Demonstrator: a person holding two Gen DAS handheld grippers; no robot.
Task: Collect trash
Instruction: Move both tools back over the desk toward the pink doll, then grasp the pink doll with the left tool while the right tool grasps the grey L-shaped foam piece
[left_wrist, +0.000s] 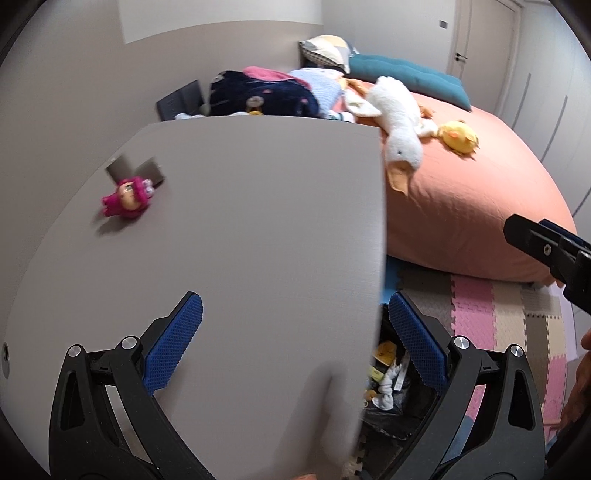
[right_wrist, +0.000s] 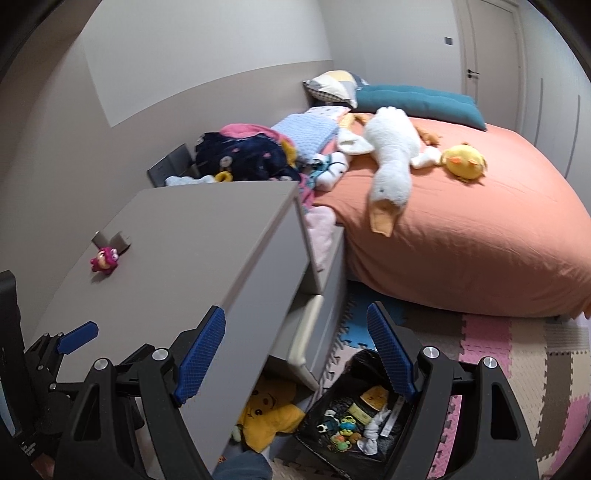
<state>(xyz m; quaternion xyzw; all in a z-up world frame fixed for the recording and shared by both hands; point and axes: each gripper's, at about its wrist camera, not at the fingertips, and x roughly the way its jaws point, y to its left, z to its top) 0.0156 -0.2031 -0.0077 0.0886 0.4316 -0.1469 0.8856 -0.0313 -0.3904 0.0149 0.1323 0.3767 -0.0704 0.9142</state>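
The left gripper (left_wrist: 295, 332) is seen with its blue pads spread wide and nothing grasped between them; the left pad hangs over the grey dresser top (left_wrist: 240, 221), the right pad past its right edge. The right gripper (right_wrist: 295, 347) is likewise released, its pads wide apart and empty, straddling the dresser's front right corner.

Near the dresser top's left edge a small pink doll (left_wrist: 125, 197) is laid beside a grey object that is too blurred to be identified. Below the dresser's right edge, on the floor, an open black trash bag (right_wrist: 332, 406) is found (crumpled white tissue, a yellow wrapper and small coloured bits are visible inside). A yellow plush (right_wrist: 267, 417) is wedged under the partly open drawers (right_wrist: 314, 321), just left of the bag. Further right, a white goose plush (right_wrist: 388, 162) and a yellow chick (right_wrist: 463, 160) are spread on the orange bed (right_wrist: 480, 240). No writing can be read.
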